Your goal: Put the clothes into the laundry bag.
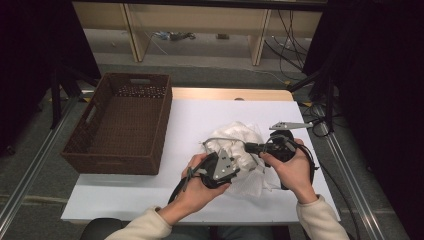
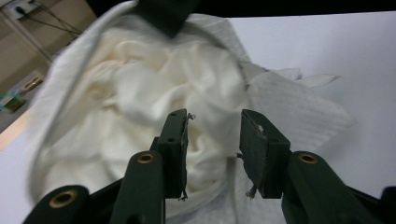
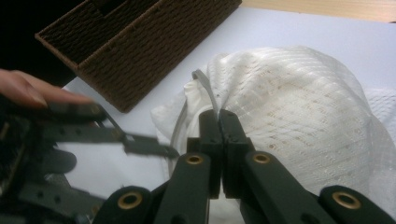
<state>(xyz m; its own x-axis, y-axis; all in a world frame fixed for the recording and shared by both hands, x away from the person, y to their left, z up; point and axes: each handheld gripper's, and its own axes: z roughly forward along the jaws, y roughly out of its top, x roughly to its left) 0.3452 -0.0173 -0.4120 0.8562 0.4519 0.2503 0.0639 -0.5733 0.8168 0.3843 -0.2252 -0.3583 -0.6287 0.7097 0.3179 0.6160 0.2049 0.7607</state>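
A white mesh bag [image 1: 239,141] lies on the white table [image 1: 195,117] with cream cloth [image 2: 149,88] bunched inside it. My right gripper [image 1: 248,147] comes in from the right and is shut on the bag's grey rim band [image 3: 208,89]; in the right gripper view its jaws [image 3: 218,117] meet on that band. My left gripper [image 1: 237,162] sits at the bag's near left side. Its jaws [image 2: 214,120] stand open just before the cloth at the bag's mouth, with nothing pressed between the pads. The mesh [image 3: 299,98] bulges over the cloth.
A brown wicker basket [image 1: 114,161] stands at the table's left side, close to the bag, and its corner [image 3: 135,44] is near my right jaws. A hand [image 3: 28,88] and the blurred left gripper [image 3: 144,145] lie to the left.
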